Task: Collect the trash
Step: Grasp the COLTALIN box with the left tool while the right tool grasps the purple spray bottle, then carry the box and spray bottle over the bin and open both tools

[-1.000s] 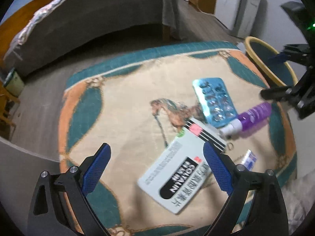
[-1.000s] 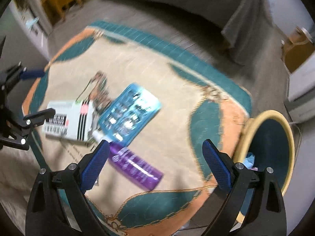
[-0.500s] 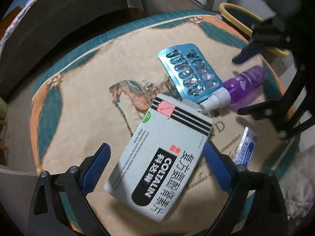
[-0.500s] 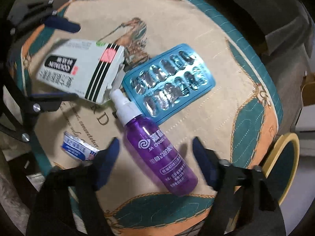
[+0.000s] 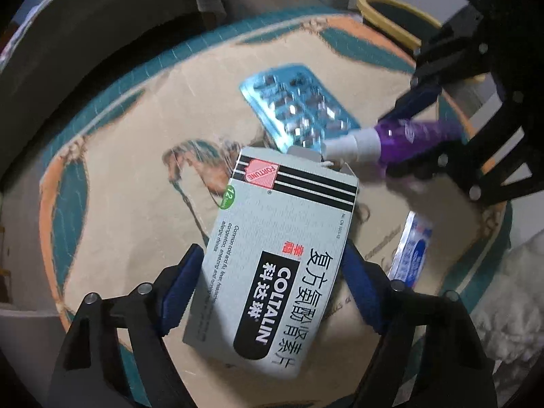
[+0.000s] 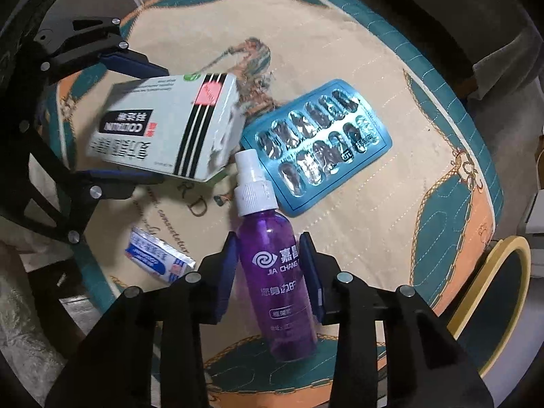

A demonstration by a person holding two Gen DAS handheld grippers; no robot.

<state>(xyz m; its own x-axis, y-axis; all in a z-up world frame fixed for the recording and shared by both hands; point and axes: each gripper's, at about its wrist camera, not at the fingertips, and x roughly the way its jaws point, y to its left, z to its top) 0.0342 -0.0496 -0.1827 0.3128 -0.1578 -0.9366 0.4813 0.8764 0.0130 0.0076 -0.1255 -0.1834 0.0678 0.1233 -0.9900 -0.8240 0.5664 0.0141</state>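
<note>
While half a second ago both were hovering spread, left gripper (image 5: 272,287) now clamping medicine box (image 5: 275,255), right gripper (image 6: 268,268) clamping purple spray bottle (image 6: 275,272), both on rug (image 6: 357,51).

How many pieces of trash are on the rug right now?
4: the Coltalin box in the left claw, the purple spray bottle in the right claw, the blister pack beyond them, and a small sachet near the rug's edge.

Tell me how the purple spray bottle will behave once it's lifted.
The purple spray bottle looks like smooth round plastic, so it may slip or twist between the right claw pads. Lying on its side, it would probably roll if released. It looks see-through and possibly near-empty, so likely light.
</note>
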